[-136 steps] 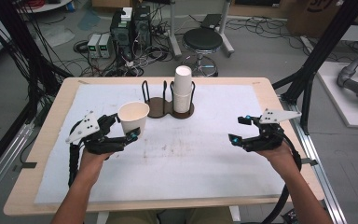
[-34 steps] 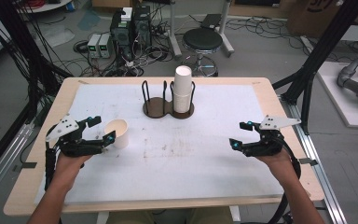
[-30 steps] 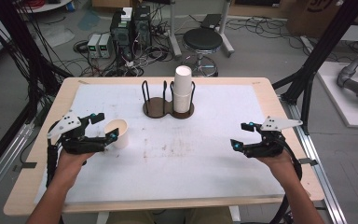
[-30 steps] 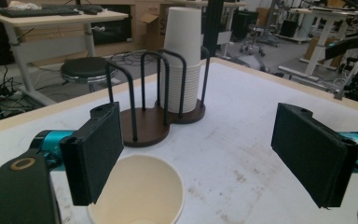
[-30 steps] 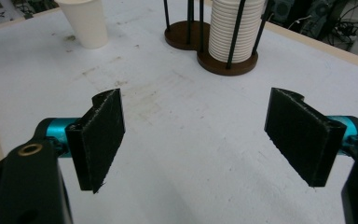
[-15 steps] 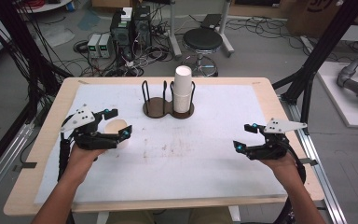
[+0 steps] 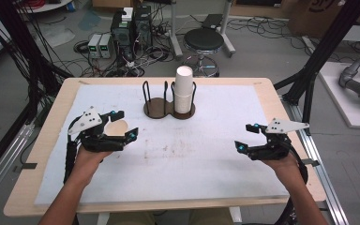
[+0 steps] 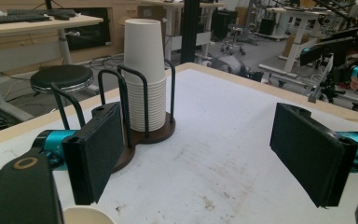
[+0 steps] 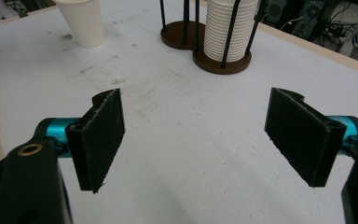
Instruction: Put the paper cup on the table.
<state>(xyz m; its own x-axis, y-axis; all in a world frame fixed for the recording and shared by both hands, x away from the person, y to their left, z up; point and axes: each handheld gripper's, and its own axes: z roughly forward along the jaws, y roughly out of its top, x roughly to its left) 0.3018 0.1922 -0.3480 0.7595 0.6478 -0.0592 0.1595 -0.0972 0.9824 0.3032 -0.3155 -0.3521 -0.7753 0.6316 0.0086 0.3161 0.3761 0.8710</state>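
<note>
A single white paper cup (image 7: 114, 128) stands upright on the white mat at the left; its rim (image 8: 86, 215) shows at the bottom of the left gripper view. My left gripper (image 7: 123, 125) hovers just over it, open, jaws (image 8: 200, 158) wide apart and holding nothing. A tall stack of white cups (image 7: 184, 89) fills the right ring of a dark wire holder (image 7: 155, 108); the left ring is bare. My right gripper (image 7: 244, 137) is open and holds nothing over the mat at the right. In the right gripper view (image 9: 200, 140), the loose cup (image 9: 81, 21) stands far left of the stack (image 9: 226, 28).
The white mat (image 7: 192, 154) covers most of the wooden table (image 7: 42, 154). A black stool (image 7: 204, 40), cables and electronics sit on the floor beyond the far edge. Black frame posts stand at both sides.
The left gripper carried the tilted cup inward from the far left, stood it upright on the mat and let go, opening above it. The right gripper drifted slightly toward the near edge.
</note>
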